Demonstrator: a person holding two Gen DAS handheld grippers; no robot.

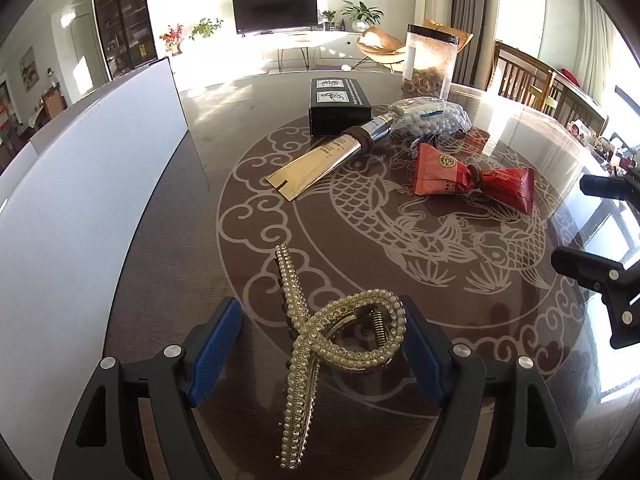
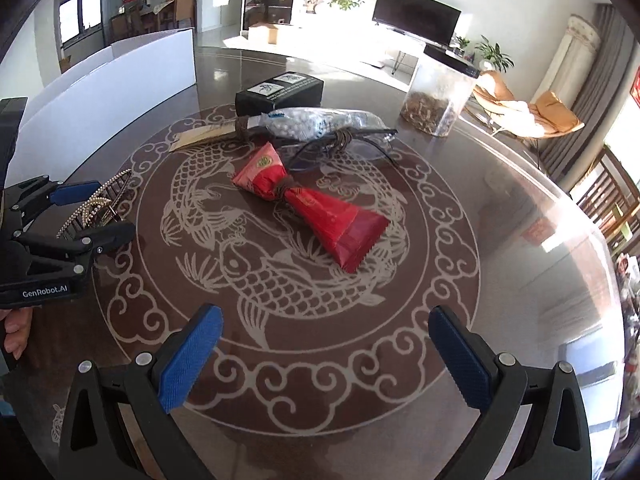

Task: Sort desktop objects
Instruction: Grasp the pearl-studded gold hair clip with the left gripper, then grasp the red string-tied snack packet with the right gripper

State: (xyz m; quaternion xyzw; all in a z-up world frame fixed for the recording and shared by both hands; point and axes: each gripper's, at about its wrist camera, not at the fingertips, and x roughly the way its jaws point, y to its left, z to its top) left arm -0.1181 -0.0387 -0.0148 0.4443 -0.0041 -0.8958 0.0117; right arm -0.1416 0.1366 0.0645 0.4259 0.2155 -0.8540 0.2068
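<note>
Broadly, the dark fish-patterned worktop [image 2: 500,216] fills both views. Centrally, a red packet [image 2: 316,208] tied at its waist is seen. The left tool [image 1: 320,344] is spread wide around a pearl hair claw [image 1: 340,332] at lower centre; the right tool [image 2: 324,356] is held wide, nothing between its fingers.
</note>
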